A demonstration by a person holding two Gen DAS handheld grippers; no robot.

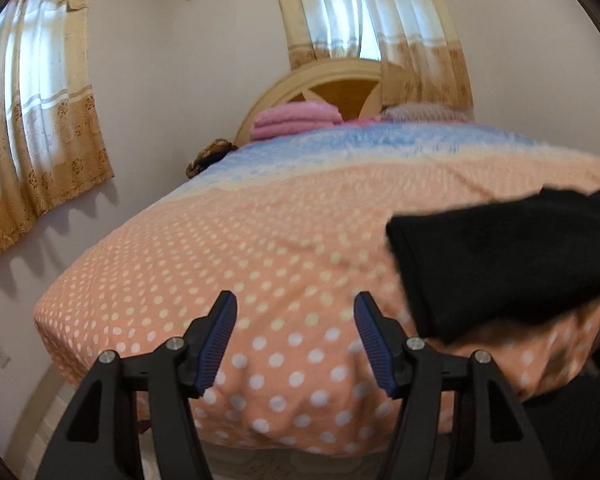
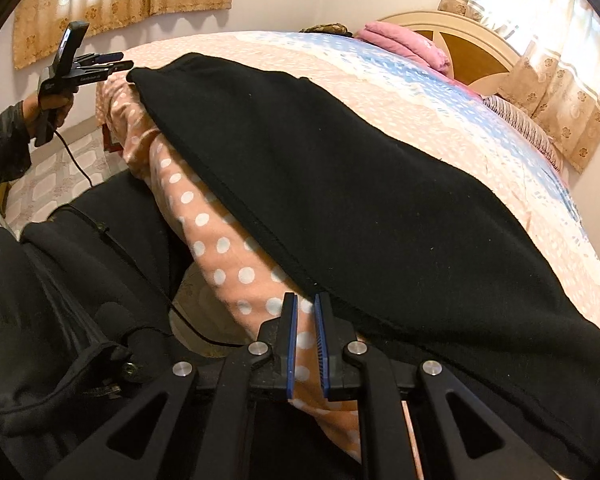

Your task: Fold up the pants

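The black pants (image 2: 340, 200) lie folded lengthwise near the front edge of the bed (image 2: 440, 92). One end shows at the right of the left wrist view (image 1: 500, 252). My left gripper (image 1: 296, 304) is open and empty, held off the bed's near left corner, clear of the pants. It also shows at the far left of the right wrist view (image 2: 116, 62). My right gripper (image 2: 306, 300) has its jaws almost closed with a narrow gap, right at the pants' near hem. Only the dotted bedspread shows in the gap.
The bed has an orange dotted and blue cover (image 1: 260, 248). Folded pink towels (image 1: 296, 120) and a pillow (image 1: 424, 114) lie by the headboard (image 1: 340, 84). Curtained windows (image 1: 40, 128) are behind. My dark-clothed body (image 2: 80, 280) stands at the bed's edge.
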